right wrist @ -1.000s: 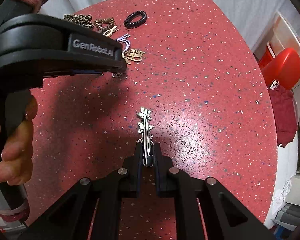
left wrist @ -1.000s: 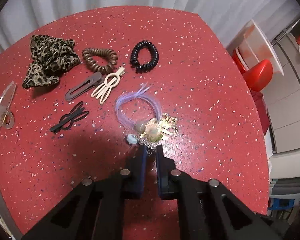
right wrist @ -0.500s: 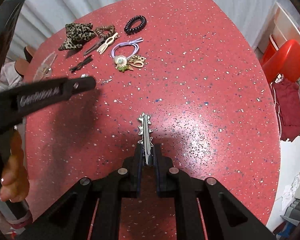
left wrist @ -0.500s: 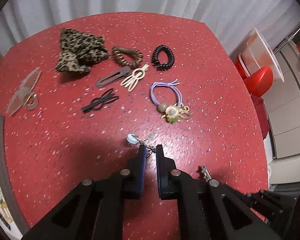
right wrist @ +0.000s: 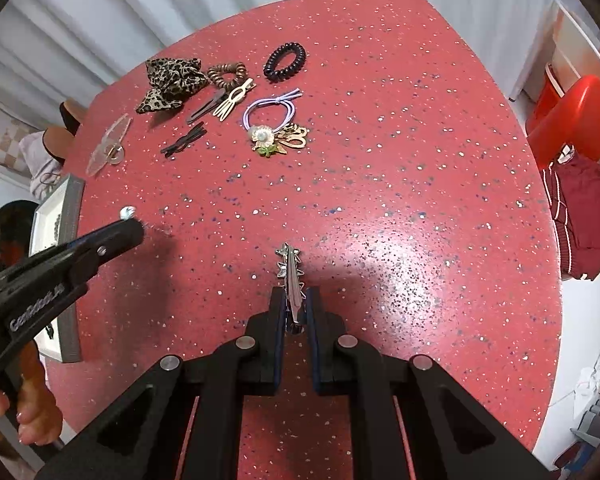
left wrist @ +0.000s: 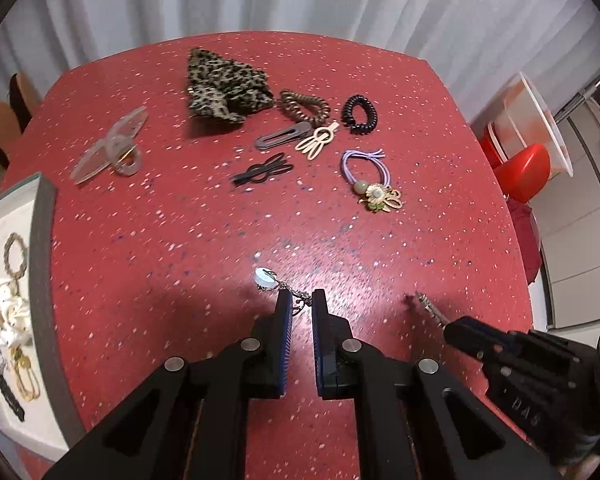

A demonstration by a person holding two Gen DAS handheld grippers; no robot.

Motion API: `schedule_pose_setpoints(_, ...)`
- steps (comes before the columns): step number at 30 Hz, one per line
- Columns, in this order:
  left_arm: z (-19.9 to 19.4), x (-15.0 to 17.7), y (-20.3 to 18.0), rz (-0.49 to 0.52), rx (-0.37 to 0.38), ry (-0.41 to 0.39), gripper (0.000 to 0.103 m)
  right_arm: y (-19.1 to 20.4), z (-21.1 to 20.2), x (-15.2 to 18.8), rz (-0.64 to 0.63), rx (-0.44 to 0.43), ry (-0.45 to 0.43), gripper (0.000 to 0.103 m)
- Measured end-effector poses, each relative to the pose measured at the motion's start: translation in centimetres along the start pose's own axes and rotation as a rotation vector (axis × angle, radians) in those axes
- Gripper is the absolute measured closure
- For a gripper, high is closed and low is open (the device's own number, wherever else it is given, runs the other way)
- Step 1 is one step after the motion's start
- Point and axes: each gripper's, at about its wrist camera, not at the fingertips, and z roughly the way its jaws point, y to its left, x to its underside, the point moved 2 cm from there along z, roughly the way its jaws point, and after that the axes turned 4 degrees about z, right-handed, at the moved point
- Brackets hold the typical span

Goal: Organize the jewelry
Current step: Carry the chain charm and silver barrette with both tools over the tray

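Note:
My left gripper (left wrist: 301, 298) is shut on a thin silver chain with a pale round pendant (left wrist: 263, 277), held above the red speckled table (left wrist: 180, 240). It also shows at the left of the right wrist view (right wrist: 130, 226). My right gripper (right wrist: 296, 296) is shut on a silver spiky hair clip (right wrist: 290, 268), also seen in the left wrist view (left wrist: 428, 310). A white tray with a grey rim (left wrist: 40, 280) at the table's left edge holds several hair ties and clips.
At the far side lie a leopard bow (left wrist: 224, 88), a brown coil tie (left wrist: 304, 106), a black coil tie (left wrist: 359, 114), a purple flower tie (left wrist: 370, 178), a clear clip (left wrist: 110, 150) and flat clips (left wrist: 264, 170). Red chairs (right wrist: 572, 120) stand at the right.
My left gripper has lifted the pendant chain away from the purple flower tie and drawn back toward the tray side. The right gripper holds the silver clip nearly still.

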Motion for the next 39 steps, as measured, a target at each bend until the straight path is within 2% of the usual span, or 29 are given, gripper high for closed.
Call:
schedule_pose_setpoints(7,-2.2,1.7,1.7,-0.048,-0.015,-0.007,0.092,0.8,-1.4,0.2,-0.015,-0.014,-0.003,0.092)
schedule_pose_setpoints(22,-7.2,5.0,4.5,-0.118,-0.049,-0.017,0.092,5.4,-3.6,0.7,-0.097,-0.027,0.019,0.092)
schedule_pose_setpoints(39,-12.0,6.5,9.7,-0.211,-0.076,-0.073,0.092,12.7,-5.4,0.8,-0.202,-0.054,0.013,0.092)
